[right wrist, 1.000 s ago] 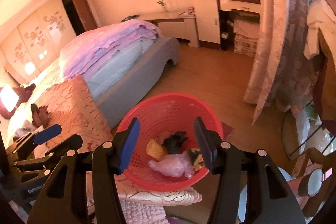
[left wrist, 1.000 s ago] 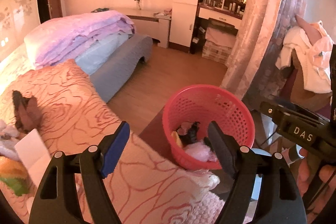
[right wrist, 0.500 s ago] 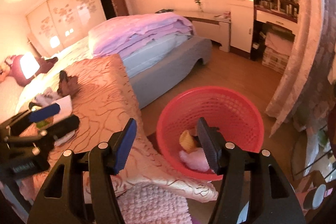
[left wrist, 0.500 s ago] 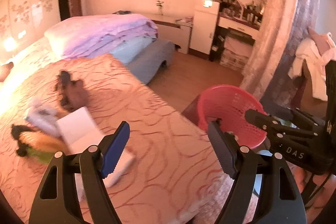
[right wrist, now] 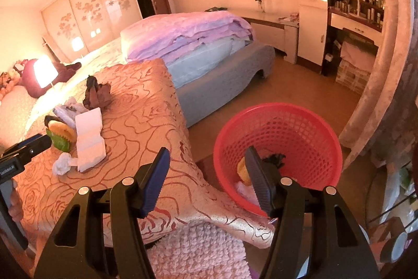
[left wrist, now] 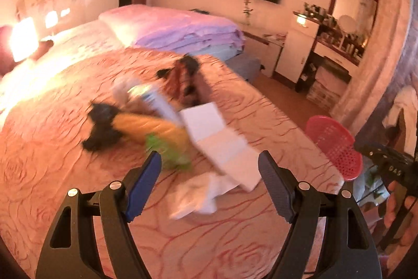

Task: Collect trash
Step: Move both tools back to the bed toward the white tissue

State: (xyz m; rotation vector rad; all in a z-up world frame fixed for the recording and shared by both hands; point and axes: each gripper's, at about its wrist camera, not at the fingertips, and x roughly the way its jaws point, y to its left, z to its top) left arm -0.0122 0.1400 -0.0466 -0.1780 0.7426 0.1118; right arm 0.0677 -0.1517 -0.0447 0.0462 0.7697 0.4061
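the task looks partly done; the red basket (right wrist: pixel 278 148) on the floor by the bed's corner already holds some scraps, a yellow piece and a dark piece among them; a cluster of trash (right wrist: pixel 75 137) is left on the rose-patterned bedspread (right wrist: pixel 135 127), so more trips seem needed.

in the left wrist view the left gripper (left wrist: pixel 210 184) has its jaws spread wide with nothing between them; it points down at the bedspread; the crumpled white tissue (left wrist: pixel 194 196) lies between the fingertips, just below centre; the folded white paper (left wrist: pixel 222 145) sits at about 12 o'clock from it, the yellow and green wrapper (left wrist: pixel 159 134) at 11 o'clock, a dark scrap (left wrist: pixel 103 128) near 10 o'clock; this view is blurred, so contact cannot be told, though nothing looks gripped.

in the right wrist view the right gripper (right wrist: pixel 206 179) is about half open and empty; the basket sits at 2 o'clock from it, partly behind its right finger; the trash pile lies well apart at 10 o'clock, beside the left gripper's tip.
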